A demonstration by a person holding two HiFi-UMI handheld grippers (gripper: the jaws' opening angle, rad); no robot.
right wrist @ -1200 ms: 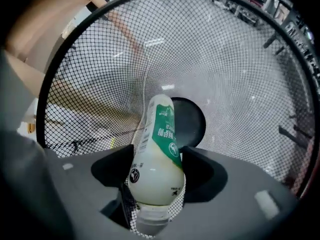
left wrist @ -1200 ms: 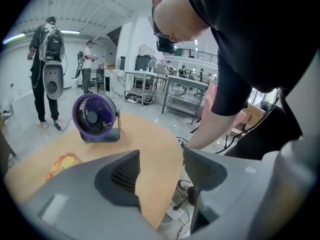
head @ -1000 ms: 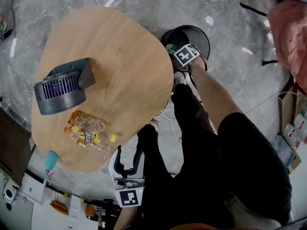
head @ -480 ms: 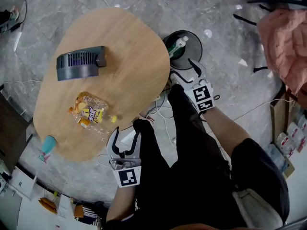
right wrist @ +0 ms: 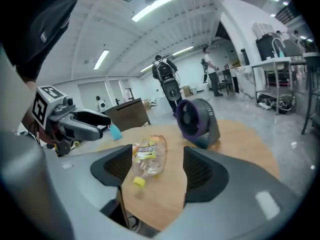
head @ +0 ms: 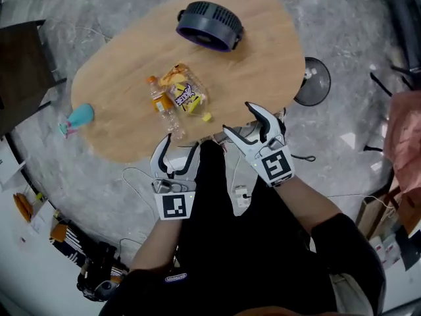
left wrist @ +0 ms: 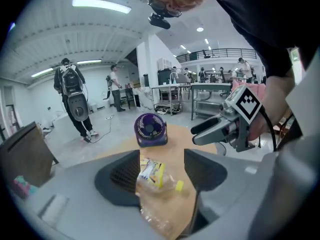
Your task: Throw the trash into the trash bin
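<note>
- Left claw (head: 177, 151): jaws apart, nothing clamped; hangs just off the near edge of the worktop (head: 256, 51), pointing at it.
- Right claw (head: 240, 119): jaws wide apart and just closing a little, nothing between the pads; it sits over the worktop's near edge, beside the left claw.
- Crushed clear bottle (head: 174, 104), with a yellow label and yellow cap, lies on its side on the worktop. It is just ahead of both claws, lined up between the jaws in both gripper views, and neither claw touches it.
- Trash bin (head: 314, 81): dark, round, on the floor at the worktop's right end, apart from the bottle.
- Purple fan (head: 209, 25) on the far side of the worktop.
- Teal object (head: 80, 116) at the left edge of the worktop.
</note>
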